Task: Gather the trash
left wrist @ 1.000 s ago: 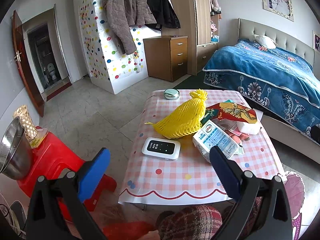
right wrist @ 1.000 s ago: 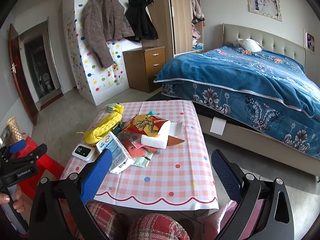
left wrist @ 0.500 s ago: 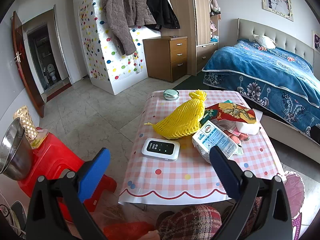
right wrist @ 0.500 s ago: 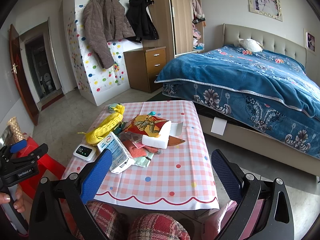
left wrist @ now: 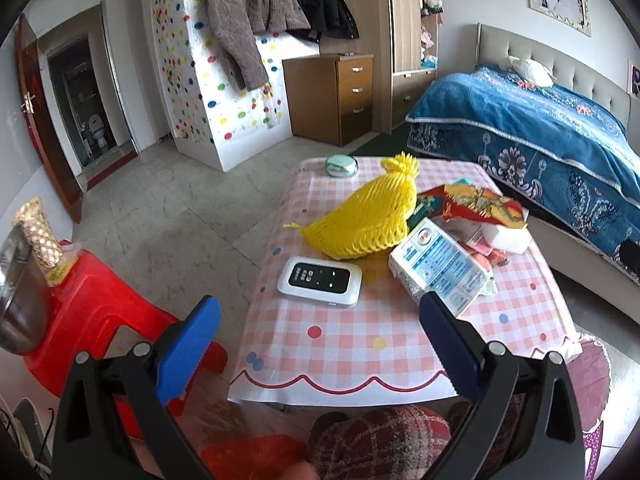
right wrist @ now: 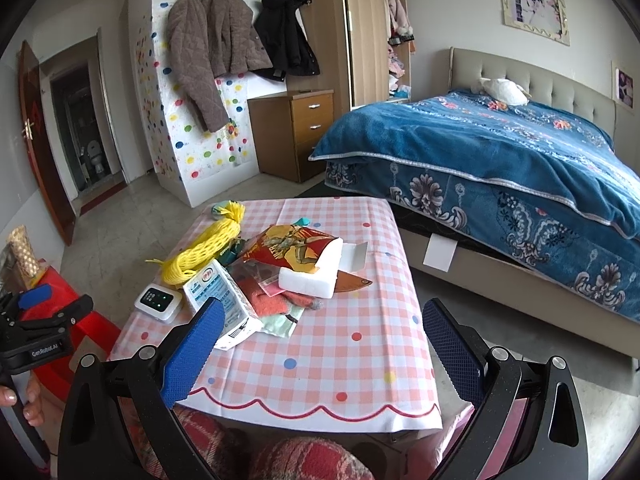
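Both grippers, left [left wrist: 320,340] and right [right wrist: 324,340], gape empty short of the table [right wrist: 320,360]. Risk: the left grabs the pocket router [left wrist: 320,282] at 12 o'clock, not the milk carton [left wrist: 440,272] at 1.

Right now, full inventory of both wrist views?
Table: 1, pink check cloth, centre.
Foam net: 1, yellow, table left.
Router: 1, white and black, near left of table.
Carton: 1, white and blue, lying flat beside router.
Red wrapper: 1, in the pile.
Foam block: 1, white, on the pile.
Tin: 1, green, far edge.
Stool: 1, red, left of table.
Steel bowl: 1, on stool.
Bed: 1, blue cover, right.
Left claw: open, empty.
Right claw: open, empty.
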A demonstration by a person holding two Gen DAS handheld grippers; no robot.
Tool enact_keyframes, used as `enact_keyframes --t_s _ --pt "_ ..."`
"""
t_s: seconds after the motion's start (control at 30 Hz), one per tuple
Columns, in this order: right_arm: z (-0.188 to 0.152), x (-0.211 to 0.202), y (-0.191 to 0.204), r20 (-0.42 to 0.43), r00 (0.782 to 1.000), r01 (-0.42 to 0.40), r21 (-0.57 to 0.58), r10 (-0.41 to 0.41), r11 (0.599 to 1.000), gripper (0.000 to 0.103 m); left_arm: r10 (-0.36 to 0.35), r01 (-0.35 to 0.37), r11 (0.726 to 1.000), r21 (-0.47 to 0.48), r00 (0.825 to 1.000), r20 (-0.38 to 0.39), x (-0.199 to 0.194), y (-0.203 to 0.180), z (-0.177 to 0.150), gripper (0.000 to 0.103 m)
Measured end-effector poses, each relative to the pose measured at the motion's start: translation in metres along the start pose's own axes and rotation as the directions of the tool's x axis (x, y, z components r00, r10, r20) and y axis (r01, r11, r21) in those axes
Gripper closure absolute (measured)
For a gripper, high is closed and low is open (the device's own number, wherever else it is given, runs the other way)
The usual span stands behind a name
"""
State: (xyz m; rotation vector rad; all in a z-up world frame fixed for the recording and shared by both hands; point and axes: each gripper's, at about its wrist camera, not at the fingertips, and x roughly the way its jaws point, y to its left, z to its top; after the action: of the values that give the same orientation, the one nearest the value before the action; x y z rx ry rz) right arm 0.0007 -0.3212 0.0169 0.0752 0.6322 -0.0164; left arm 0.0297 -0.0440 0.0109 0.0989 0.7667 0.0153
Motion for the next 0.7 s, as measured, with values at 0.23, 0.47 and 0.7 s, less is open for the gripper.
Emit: enact_keyframes --t_s 0.23,0.47,0.7 --pt "0.01 0.031 -0.002 0.011 0.997 -0.082 0.018 0.082 0.996 0.006 -0.084 0.084 0.996 0.041 0.996 -0.009 0.039 -0.005 0.0 0.007" --pt "0.019 0.06 0.014 0.044 0.999 -0.012 -0.056 0.015 0.998 0.006 -0.105 0.102 0.988 0.113 0.994 0.027 0.071 -0.025 0.017 0.007" --pt "0.02 0.088 0.017 -0.023 0.999 -0.048 -0.058 0.047 0.997 0.023 -0.189 0.184 0.972 0.144 0.982 0.021 0.106 -0.032 0.034 0.025"
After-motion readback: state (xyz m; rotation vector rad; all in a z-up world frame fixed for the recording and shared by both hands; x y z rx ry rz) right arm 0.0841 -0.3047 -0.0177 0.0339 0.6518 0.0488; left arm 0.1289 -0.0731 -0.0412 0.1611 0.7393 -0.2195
